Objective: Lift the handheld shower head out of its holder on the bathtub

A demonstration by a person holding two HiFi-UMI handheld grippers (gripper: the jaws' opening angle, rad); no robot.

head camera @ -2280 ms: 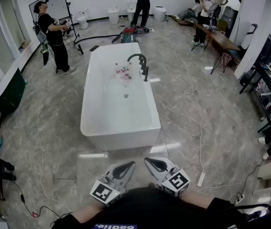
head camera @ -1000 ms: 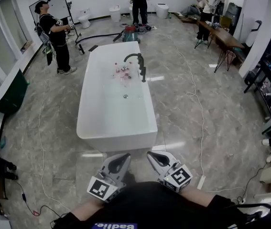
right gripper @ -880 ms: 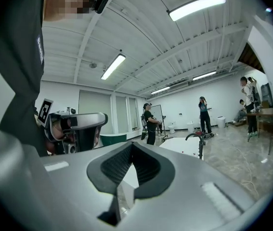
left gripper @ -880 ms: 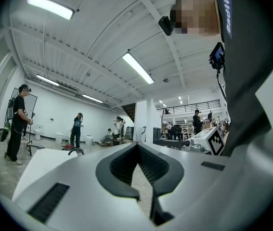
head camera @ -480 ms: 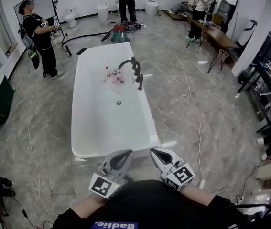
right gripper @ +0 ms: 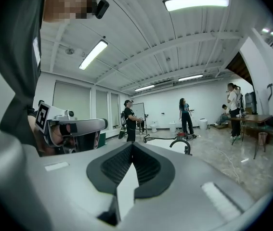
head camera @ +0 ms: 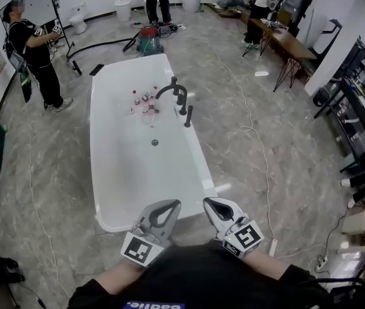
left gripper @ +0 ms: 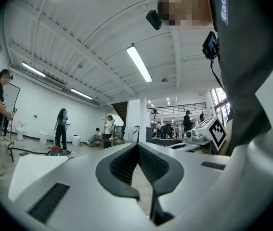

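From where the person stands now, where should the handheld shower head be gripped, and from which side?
Probably its slim black handle: the handheld shower head stands upright on the right rim of the bathtub, nearest of the black fittings. Come from the floor side with the right gripper, fingers across the stem, then lift straight up.

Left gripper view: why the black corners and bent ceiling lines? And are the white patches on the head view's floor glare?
Left gripper view: a wide-angle lens gives the round image, dark corners and bowed lines; the ceiling light strip is blown out white. Head view: likely yes, lamps reflected off the glossy floor beside the bathtub.
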